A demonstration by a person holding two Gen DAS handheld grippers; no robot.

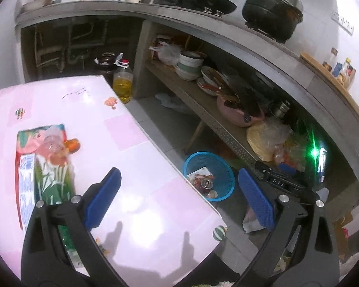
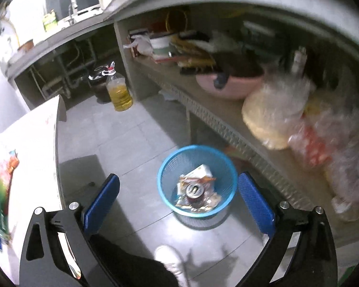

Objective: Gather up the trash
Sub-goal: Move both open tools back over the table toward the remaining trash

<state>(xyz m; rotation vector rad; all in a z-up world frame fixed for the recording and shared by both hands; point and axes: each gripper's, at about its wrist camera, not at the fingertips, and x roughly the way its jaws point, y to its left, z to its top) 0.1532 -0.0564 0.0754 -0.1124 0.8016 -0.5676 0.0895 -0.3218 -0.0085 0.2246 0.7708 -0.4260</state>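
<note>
Though can-filled right, bottle (image 1: 59,147) left.

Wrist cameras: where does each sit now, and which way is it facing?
Left wrist: above the pink table, facing its bottle and packet; open left gripper shows.
Right wrist: over the floor, looking down into the blue basket; open right gripper and a white shoe show.
Shared: basket, can, oil jug, shelf.
</note>
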